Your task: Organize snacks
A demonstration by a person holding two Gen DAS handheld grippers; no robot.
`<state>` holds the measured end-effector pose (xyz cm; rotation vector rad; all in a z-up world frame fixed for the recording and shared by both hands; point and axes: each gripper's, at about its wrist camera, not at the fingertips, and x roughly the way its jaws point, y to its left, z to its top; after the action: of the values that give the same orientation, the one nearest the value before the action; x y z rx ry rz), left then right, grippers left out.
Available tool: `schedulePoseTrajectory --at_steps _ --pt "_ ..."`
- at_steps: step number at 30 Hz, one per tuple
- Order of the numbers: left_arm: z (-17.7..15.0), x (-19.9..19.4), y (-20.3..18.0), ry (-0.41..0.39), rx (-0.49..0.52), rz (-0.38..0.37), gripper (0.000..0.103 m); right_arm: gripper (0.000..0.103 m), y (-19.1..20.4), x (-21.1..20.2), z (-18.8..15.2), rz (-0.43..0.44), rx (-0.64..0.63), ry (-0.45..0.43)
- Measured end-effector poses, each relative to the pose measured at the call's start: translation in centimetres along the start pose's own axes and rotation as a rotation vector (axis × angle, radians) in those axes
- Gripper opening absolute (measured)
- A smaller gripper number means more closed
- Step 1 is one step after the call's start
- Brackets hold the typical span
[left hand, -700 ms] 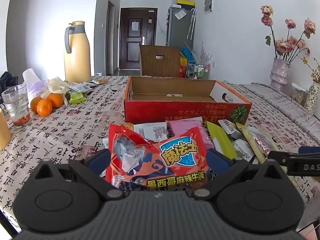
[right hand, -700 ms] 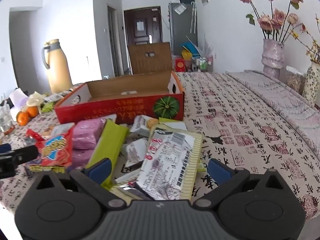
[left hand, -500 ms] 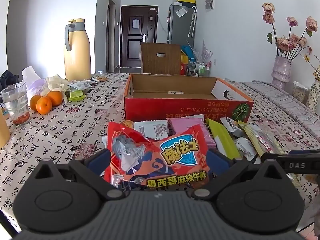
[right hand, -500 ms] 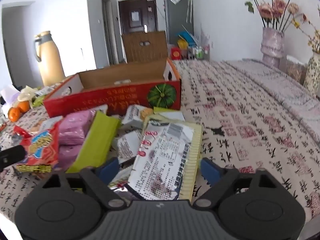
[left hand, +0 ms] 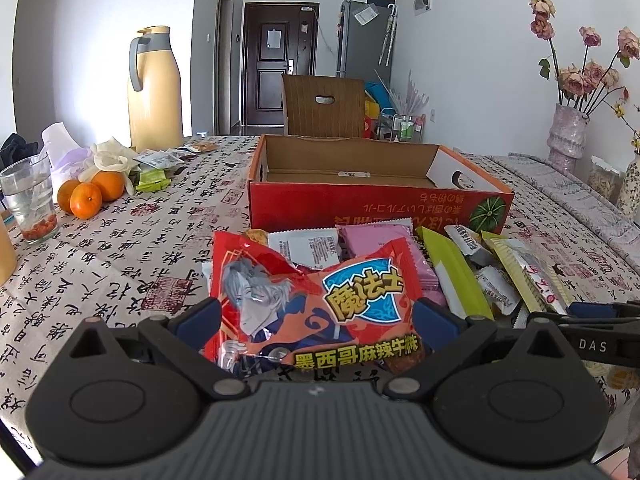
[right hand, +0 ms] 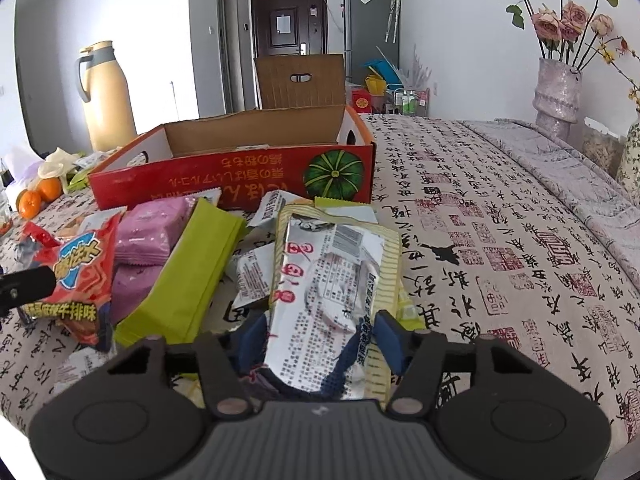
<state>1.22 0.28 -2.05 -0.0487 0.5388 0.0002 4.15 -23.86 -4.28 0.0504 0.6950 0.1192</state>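
L gripper [left hand: 316, 316] spread round red bag [left hand: 312, 300] | R gripper [right hand: 320, 336] pinching silver pkt [right hand: 332, 280] | calligraphy-print cloth [right hand: 500, 240] | dark door [left hand: 280, 68]

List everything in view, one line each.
cardboard box: 1, red, open, behind the snacks
red snack bag: 1, between left fingers
silver-yellow packet: 1, between right fingers
pink packs: 2, in pile
green packet: 1, in pile
oranges: 3, left
glass: 1, clear, far left
thermos: 1, yellow, back left
vase: 1, with dried roses, right
left gripper: open
right gripper: shut on packet
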Motion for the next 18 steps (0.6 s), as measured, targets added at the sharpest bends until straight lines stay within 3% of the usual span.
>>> schedulePoseTrajectory --at_steps 5,8,18 --pt "0.0 -0.1 0.1 0.003 -0.003 0.003 0.103 0.041 -0.3 -0.4 -0.3 0.047 0.066 -0.011" --pt "0.0 -0.3 0.0 -0.001 -0.001 0.002 0.103 0.037 -0.5 -0.8 -0.4 0.039 0.053 -0.029" --pt "0.5 0.1 -0.1 0.014 -0.002 0.032 0.103 0.034 -0.7 -2.6 -0.5 0.037 0.041 -0.110"
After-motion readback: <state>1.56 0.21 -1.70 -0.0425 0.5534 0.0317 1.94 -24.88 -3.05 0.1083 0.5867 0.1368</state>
